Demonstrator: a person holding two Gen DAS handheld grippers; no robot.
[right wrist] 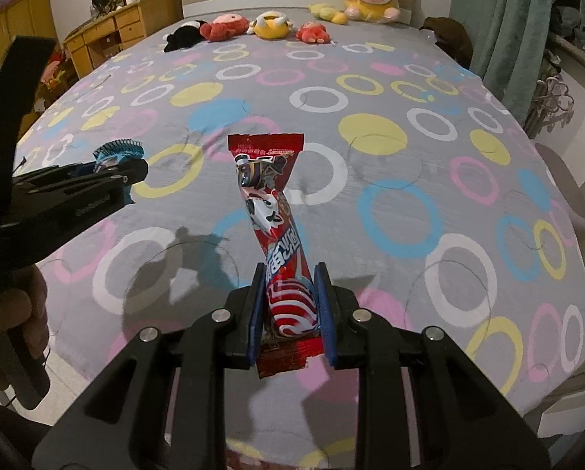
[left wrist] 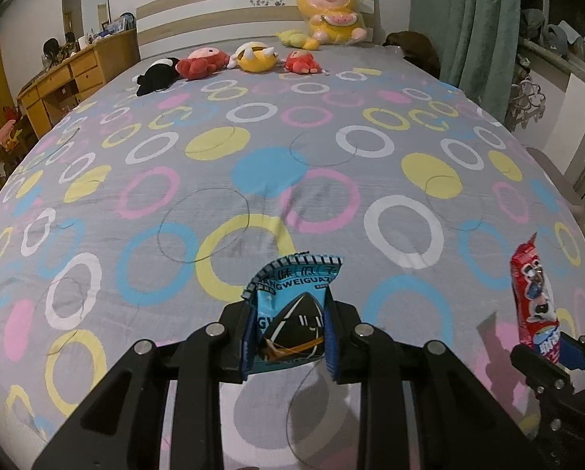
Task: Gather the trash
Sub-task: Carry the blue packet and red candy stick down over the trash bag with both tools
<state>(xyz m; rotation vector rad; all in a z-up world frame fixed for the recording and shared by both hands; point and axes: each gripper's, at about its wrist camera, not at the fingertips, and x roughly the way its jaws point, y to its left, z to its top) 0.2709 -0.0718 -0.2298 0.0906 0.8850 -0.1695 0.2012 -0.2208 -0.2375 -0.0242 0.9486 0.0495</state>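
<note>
My left gripper (left wrist: pixel 289 333) is shut on a blue snack packet (left wrist: pixel 292 305) and holds it upright above the near end of the bed. My right gripper (right wrist: pixel 291 313) is shut on a long red snack wrapper (right wrist: pixel 270 211) that stands up between its pads. The red wrapper (left wrist: pixel 535 297) and the right gripper (left wrist: pixel 566 356) also show at the right edge of the left wrist view. The left gripper (right wrist: pixel 131 174) with the blue packet (right wrist: pixel 116 150) shows at the left of the right wrist view.
The bed (left wrist: pixel 292 164) has a grey sheet with coloured rings. Several plush toys (left wrist: pixel 229 60) lie in a row near the headboard, with a big yellow one (left wrist: pixel 329 11) behind. A wooden desk (left wrist: pixel 69 78) stands at left, green curtains (left wrist: pixel 484 23) at right.
</note>
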